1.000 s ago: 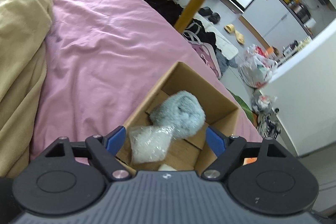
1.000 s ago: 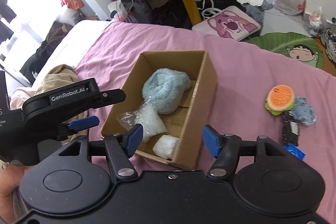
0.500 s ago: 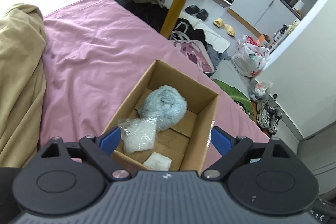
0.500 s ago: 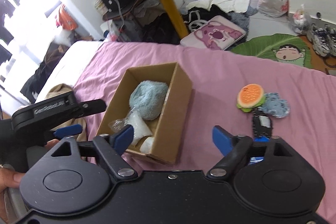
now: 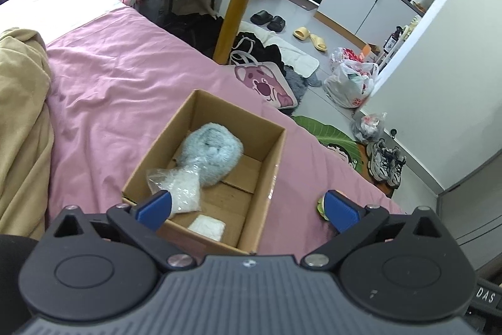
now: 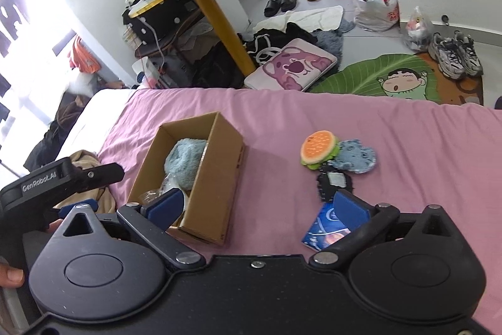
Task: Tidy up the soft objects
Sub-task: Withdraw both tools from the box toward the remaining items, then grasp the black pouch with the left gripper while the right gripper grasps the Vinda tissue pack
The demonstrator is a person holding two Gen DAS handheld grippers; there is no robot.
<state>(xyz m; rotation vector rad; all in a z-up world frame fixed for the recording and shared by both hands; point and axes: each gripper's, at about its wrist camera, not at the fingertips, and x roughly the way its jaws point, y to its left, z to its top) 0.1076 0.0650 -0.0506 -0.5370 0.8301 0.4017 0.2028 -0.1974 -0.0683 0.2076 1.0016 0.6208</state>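
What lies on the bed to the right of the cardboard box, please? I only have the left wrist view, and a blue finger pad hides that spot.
Observer: A burger-shaped plush lies there on the pink sheet, apart from the cardboard box.
Operator: Thank you. Is it alone?
Observer: No. A blue fuzzy piece touches its right side, and a black fuzzy item lies just in front.
Operator: Is anything nearer to the right gripper?
Observer: Yes, a blue printed packet lies partly behind the right finger of the right gripper, which is open and holds nothing.
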